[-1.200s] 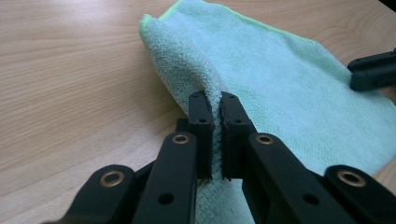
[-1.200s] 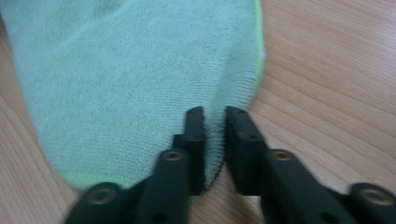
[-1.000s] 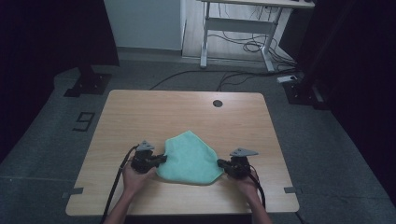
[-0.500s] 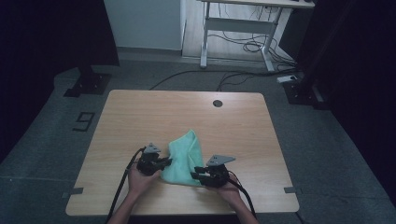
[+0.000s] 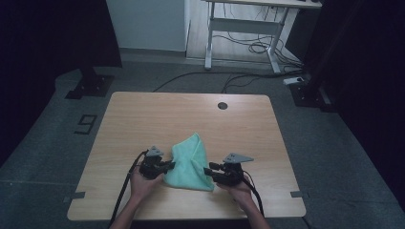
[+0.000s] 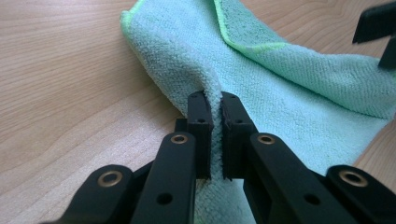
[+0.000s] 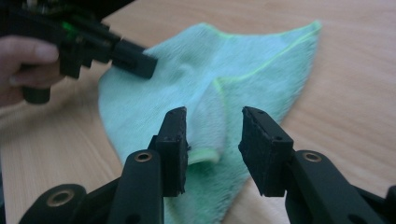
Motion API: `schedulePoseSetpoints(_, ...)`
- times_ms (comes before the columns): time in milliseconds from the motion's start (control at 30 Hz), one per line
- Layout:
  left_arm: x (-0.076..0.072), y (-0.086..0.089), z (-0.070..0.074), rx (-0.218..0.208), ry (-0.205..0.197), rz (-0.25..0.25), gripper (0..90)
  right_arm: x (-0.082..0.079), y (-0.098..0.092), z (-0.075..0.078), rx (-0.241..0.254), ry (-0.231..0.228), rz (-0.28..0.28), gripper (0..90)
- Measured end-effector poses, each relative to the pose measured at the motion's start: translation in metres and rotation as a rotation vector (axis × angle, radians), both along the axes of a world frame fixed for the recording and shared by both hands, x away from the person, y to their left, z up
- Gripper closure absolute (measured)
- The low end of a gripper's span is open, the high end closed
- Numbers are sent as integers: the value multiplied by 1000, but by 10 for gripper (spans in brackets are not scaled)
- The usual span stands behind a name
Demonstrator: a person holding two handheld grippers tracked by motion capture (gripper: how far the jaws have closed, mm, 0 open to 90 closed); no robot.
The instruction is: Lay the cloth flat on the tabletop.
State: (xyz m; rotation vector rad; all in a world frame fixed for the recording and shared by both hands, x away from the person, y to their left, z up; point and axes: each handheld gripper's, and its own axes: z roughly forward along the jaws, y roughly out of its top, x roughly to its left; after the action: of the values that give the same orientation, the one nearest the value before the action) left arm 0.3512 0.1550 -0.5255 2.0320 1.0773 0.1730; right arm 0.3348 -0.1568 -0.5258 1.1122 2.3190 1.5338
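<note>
1. The left gripper (image 6: 212,100) is clenched on a pinched ridge of the green cloth (image 6: 299,88); in the left gripper view the fabric rises between the two pads and is pressed tight.
2. The right gripper (image 7: 212,126) is released: its jaws have just been opening, and a rolled hem of the cloth lies between them without either pad pressing on it.
3. In the high view the cloth (image 5: 190,162) lies near the person's edge of the table (image 5: 143,114), between the two grippers, folded over into a rough triangle with its point away from the person.
4. The step in hand looks like a fold just laid down, the right side let go while the left keeps its corner.
5. The next move likely calls for the right gripper to clear the hem without dragging it, then for a fresh grip for the following fold.
6. Farther off, the tabletop is bare wood with a round cable hole (image 5: 222,105).
</note>
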Motion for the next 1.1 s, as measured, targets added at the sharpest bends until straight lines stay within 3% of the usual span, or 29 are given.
schedulePoseSetpoints(200,0,-1,-1,4,3,-1,840,3,-7,0,-21,1,-33,611)
schedulePoseSetpoints(233,0,-2,-1,5,3,0,840,3,-2,-4,-50,5,-31,611)
schedulePoseSetpoints(333,0,-1,-2,5,4,0,839,3,8,-7,-73,8,-13,609)
schedulePoseSetpoints(500,0,-1,-1,8,4,-1,839,-7,45,-11,-159,-17,81,564)
schedulePoseSetpoints(800,1,0,-2,9,7,-1,838,-5,55,-21,-209,-7,79,554)
schedulePoseSetpoints(833,1,0,-2,9,8,0,838,-8,57,-22,-229,-24,92,612)
schedulePoseSetpoints(900,1,0,-2,9,8,1,838,-9,58,-22,-234,-35,102,647)
schedulePoseSetpoints(933,1,0,-2,10,7,2,838,-11,58,-21,-250,-51,108,731)
schedulePoseSetpoints(1000,1,1,-2,10,8,2,839,-12,58,-20,-252,-58,105,769)
schedulePoseSetpoints(1100,1,3,-2,7,9,7,839,-12,48,-13,-213,-56,92,844)
